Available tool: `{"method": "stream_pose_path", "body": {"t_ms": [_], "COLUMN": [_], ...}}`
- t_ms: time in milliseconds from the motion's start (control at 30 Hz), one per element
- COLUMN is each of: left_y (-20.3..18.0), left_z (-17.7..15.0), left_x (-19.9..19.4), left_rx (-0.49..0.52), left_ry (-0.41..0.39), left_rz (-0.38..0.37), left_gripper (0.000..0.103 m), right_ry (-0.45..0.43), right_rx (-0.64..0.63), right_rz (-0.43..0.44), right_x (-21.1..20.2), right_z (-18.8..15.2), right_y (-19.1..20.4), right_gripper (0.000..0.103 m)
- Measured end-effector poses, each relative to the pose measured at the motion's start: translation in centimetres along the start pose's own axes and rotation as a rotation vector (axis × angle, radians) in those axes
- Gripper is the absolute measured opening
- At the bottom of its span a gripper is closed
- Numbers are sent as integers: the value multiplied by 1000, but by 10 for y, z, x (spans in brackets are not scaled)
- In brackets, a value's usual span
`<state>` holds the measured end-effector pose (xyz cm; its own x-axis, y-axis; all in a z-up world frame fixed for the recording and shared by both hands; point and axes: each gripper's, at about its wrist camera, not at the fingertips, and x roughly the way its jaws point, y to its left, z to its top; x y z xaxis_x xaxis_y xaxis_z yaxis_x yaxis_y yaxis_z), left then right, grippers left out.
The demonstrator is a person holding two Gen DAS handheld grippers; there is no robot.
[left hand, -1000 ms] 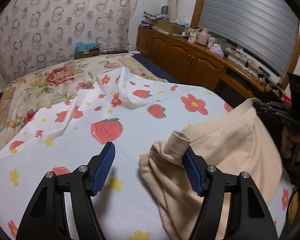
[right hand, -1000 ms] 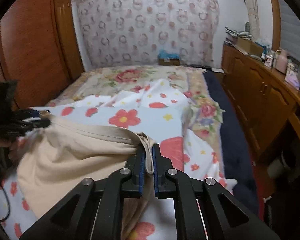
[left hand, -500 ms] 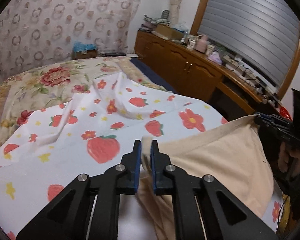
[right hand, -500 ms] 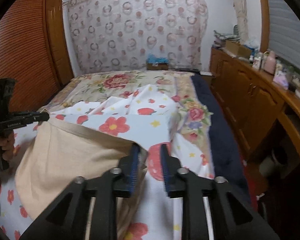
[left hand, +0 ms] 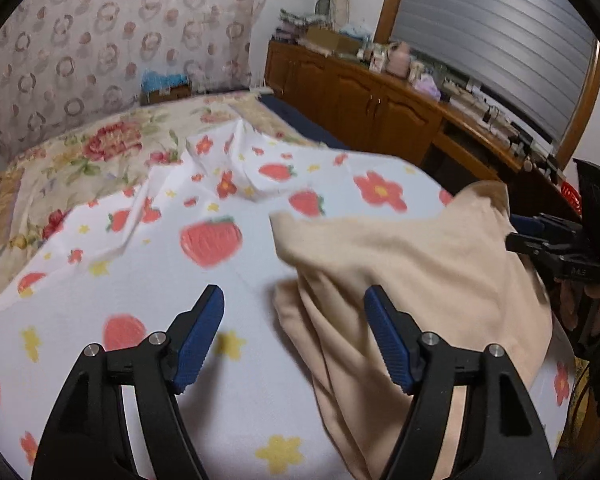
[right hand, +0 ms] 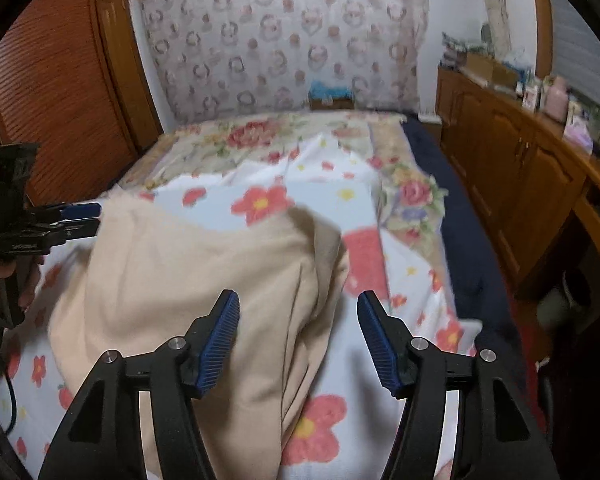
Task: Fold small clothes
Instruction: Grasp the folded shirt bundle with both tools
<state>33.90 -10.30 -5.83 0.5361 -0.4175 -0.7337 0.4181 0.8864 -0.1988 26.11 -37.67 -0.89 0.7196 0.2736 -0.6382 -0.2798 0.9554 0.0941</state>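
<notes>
Both grippers released above a beige garment on a bed.

The left gripper [left hand: 294, 322] and the right gripper [right hand: 298, 322] each have their jaws spread apart, having just been opening; the blue pads [left hand: 198, 342] press on nothing. The beige garment [left hand: 412, 264] lies crumpled on a white sheet [left hand: 140, 264] printed with strawberries and flowers, which covers part of a floral bedspread [right hand: 260, 136]. In the left wrist view the garment's left edge lies beneath the gap between the jaws, with the right-hand pad over the cloth; in the right wrist view its right edge lies below the gap, with the left-hand pad over the cloth. A wooden cabinet [right hand: 512, 152] runs along the right side of the bed, and a patterned curtain [right hand: 284, 36] hangs behind it.
</notes>
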Motion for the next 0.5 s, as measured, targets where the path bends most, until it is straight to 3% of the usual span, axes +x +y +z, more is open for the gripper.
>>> {"method": "stream_pose_path", "body": {"t_ms": [200, 433, 500], "left_y": [5, -2, -3], "left_z": [-6, -8, -8], "left_x": [16, 20, 19], "left_rx": [-55, -46, -47], "left_ry": [52, 54, 53], "left_rz": [-16, -47, -62], "left_gripper": [73, 73, 66], "right_ry": [85, 89, 85], "right_rx": [56, 47, 58], "right_rz": [4, 13, 19], "right_x": [26, 31, 31], "right_z": [-2, 6, 4], "right_y": [-10, -8, -10], "right_gripper": [63, 63, 64]}}
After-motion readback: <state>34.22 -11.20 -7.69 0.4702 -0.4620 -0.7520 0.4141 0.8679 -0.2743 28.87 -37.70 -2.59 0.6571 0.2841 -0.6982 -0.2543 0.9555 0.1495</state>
